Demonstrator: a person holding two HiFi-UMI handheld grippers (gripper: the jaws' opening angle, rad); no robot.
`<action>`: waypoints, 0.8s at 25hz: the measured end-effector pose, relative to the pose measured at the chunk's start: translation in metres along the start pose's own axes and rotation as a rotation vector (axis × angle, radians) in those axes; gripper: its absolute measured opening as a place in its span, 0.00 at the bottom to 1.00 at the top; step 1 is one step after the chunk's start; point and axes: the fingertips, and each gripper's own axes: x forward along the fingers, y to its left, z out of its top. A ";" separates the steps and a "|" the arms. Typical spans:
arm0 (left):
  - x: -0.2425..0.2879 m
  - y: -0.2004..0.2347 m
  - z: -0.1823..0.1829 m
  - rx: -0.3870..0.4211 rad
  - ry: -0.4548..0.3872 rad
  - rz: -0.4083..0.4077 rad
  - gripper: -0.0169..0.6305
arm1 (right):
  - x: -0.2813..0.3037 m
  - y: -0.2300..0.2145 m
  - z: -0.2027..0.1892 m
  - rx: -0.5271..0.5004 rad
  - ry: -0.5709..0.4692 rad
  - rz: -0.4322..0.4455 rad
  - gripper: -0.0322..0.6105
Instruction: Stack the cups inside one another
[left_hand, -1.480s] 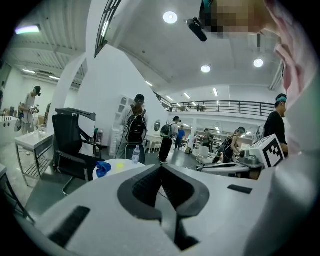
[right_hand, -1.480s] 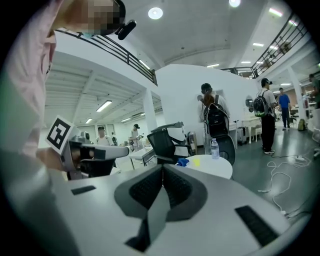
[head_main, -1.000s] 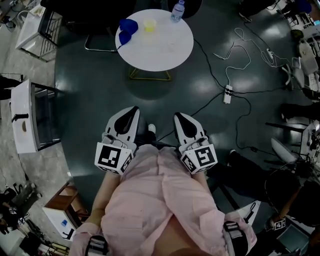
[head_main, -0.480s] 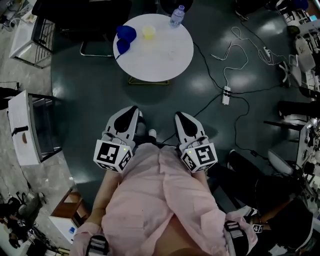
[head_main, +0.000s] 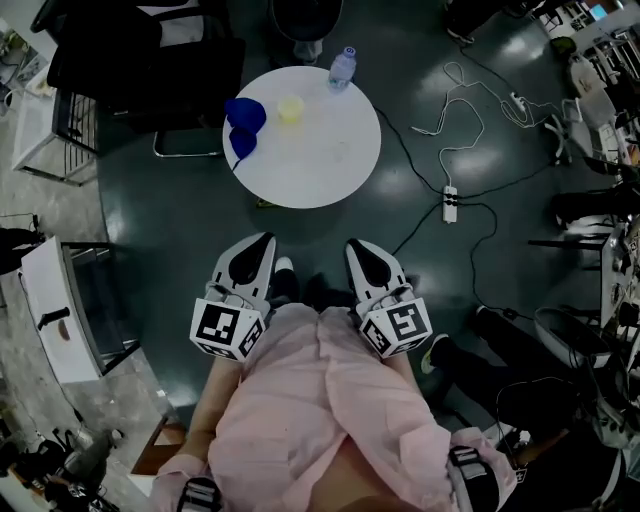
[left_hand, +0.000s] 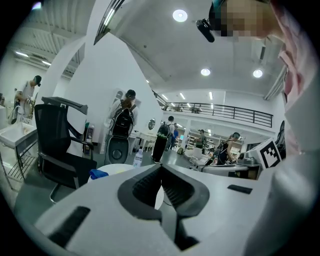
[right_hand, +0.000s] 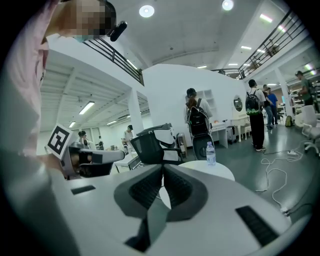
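Observation:
A round white table (head_main: 330, 160) stands ahead of me on the dark floor. On its left part are two blue cups (head_main: 245, 112), (head_main: 241, 142) and a pale yellow cup (head_main: 290, 108). My left gripper (head_main: 262, 245) and right gripper (head_main: 357, 248) are held side by side in front of my body, well short of the table. Each one's jaws meet at the tips with nothing between them, as the left gripper view (left_hand: 161, 166) and the right gripper view (right_hand: 163, 166) show. One blue cup (left_hand: 98, 173) peeks over the left gripper's body.
A water bottle (head_main: 342, 68) stands at the table's far edge. A black office chair (head_main: 150, 60) is behind the table's left side. A power strip with cables (head_main: 449, 203) lies on the floor to the right, and a white cabinet (head_main: 55, 310) stands at the left. People stand far off.
The table has come nearer, lower in the head view, as I move toward it. Both grippers keep their place in front of my body and stay shut.

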 end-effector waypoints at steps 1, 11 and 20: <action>0.002 0.003 0.000 -0.001 0.003 0.001 0.05 | 0.004 -0.001 0.000 0.005 0.001 -0.002 0.10; 0.015 0.032 0.001 -0.049 0.027 0.073 0.05 | 0.038 -0.008 0.001 0.024 0.040 0.031 0.10; 0.060 0.057 0.020 -0.088 0.004 0.134 0.05 | 0.101 -0.040 0.021 0.011 0.060 0.137 0.10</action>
